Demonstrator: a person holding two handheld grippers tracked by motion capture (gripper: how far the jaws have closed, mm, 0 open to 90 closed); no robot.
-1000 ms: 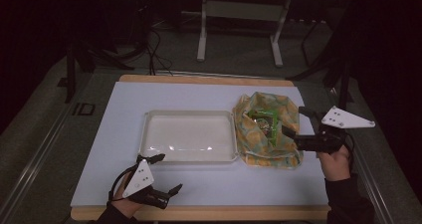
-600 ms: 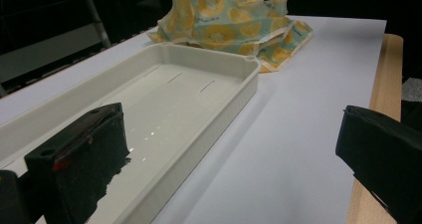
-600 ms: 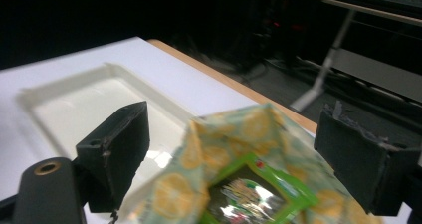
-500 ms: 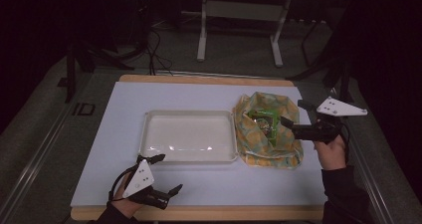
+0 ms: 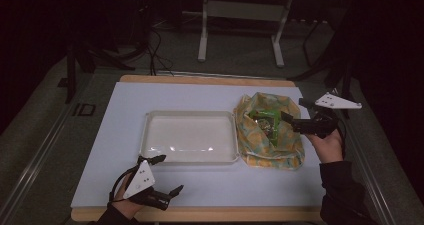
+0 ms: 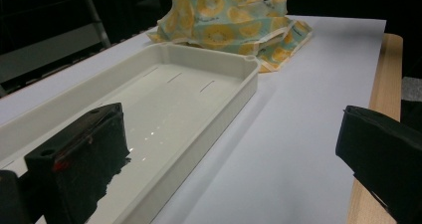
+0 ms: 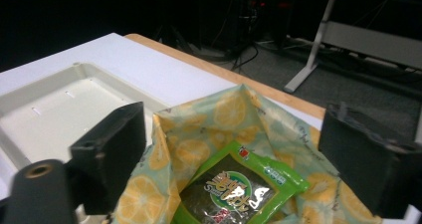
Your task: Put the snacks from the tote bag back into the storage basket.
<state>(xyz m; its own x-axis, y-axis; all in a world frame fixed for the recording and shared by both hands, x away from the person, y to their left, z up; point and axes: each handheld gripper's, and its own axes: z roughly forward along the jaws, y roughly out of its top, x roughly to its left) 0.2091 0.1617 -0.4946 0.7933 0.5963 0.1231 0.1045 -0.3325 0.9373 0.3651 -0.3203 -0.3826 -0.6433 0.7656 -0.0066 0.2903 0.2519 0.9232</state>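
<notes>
Yellow-patterned bag [image 5: 270, 130] near the surface's right edge half hid a green packet [image 7: 239, 186]; both grippers' fingers stood apart, gripping nothing.

No legible text on packet [image 7: 234, 186]

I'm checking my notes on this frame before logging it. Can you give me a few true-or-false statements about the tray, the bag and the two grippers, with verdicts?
1. The white tray is empty. True.
2. The lemon-print bag lies left of the tray. False: it lies to its right.
3. The right gripper is open beside the bag. True.
4. The left gripper grips the tray's rim. False: it is open, apart from the tray.
5. A green packet sits inside the bag. True.
</notes>
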